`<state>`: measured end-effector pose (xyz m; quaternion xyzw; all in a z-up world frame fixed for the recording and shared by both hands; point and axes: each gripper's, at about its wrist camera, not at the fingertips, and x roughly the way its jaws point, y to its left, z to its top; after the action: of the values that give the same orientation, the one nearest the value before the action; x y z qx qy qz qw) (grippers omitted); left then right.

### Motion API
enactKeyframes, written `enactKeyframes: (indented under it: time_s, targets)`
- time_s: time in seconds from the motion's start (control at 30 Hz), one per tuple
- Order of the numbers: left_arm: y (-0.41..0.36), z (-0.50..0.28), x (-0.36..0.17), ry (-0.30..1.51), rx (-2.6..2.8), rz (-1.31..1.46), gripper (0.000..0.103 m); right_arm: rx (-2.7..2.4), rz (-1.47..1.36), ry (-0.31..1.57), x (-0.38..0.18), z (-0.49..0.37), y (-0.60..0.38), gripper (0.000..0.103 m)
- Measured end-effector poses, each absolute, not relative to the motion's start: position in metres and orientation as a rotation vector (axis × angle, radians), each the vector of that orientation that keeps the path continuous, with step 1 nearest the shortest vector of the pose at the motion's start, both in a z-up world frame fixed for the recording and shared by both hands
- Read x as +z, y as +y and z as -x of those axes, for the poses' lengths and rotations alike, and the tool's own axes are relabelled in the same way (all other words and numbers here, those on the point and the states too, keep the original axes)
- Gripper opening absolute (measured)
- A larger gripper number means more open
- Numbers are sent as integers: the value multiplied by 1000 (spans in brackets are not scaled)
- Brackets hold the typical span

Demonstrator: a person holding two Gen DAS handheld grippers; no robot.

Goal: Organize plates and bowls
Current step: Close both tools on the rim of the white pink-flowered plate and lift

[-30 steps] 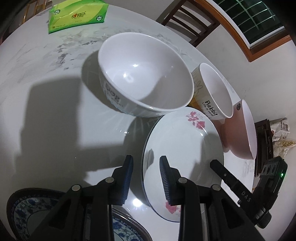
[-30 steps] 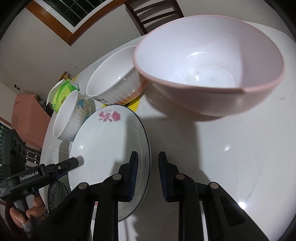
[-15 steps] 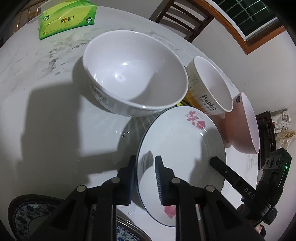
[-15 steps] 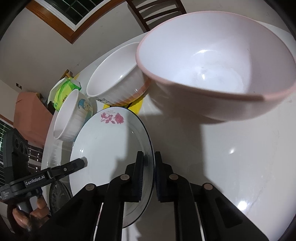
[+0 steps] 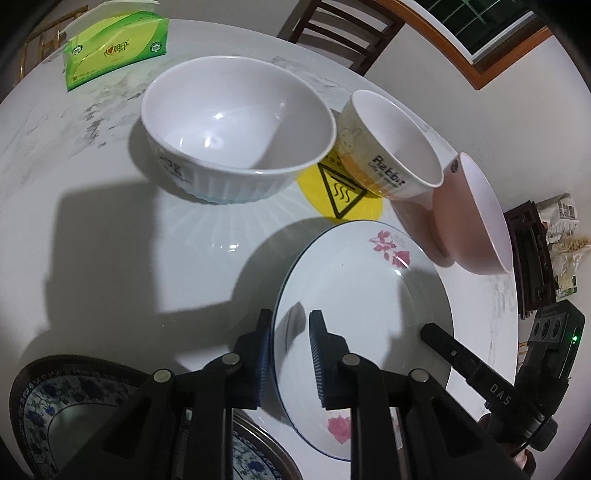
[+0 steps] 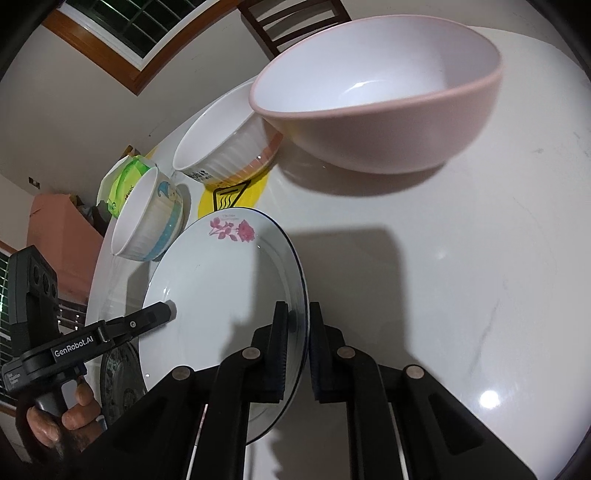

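A white plate with pink flowers [image 5: 369, 288] is held between both grippers. My left gripper [image 5: 290, 325] is shut on its left rim, and my right gripper [image 6: 297, 328] is shut on the opposite rim of the plate [image 6: 221, 288]. A finger of the right gripper [image 5: 443, 345] shows at the plate's far side in the left wrist view. Beyond the plate stand a large white ribbed bowl [image 5: 236, 122], a cream rabbit bowl [image 5: 391, 147] and a pink bowl [image 6: 376, 92]. A blue patterned plate [image 5: 55, 406] lies under the left gripper.
The round white marble table [image 6: 461, 258] carries a yellow warning sticker [image 5: 340, 195] and a green tissue pack [image 5: 114, 48] at the far side. A wooden chair [image 5: 343, 26] stands behind the table. A hand [image 6: 74, 410] holds the left gripper's handle.
Both grippers' jaws have shut onto the plate's rim. The yellow sticker has come into view between the plate and the bowls.
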<state>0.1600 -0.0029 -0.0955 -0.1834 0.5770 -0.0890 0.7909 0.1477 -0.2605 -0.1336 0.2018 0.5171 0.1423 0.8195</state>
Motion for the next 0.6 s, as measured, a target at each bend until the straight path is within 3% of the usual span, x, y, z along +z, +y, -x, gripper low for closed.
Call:
enactKeyframes:
  time_s: [0.6]
  targets:
    - [-20,-147,-90,1216,-217,360,19,282,-449,1073,-126,-117,-268,11]
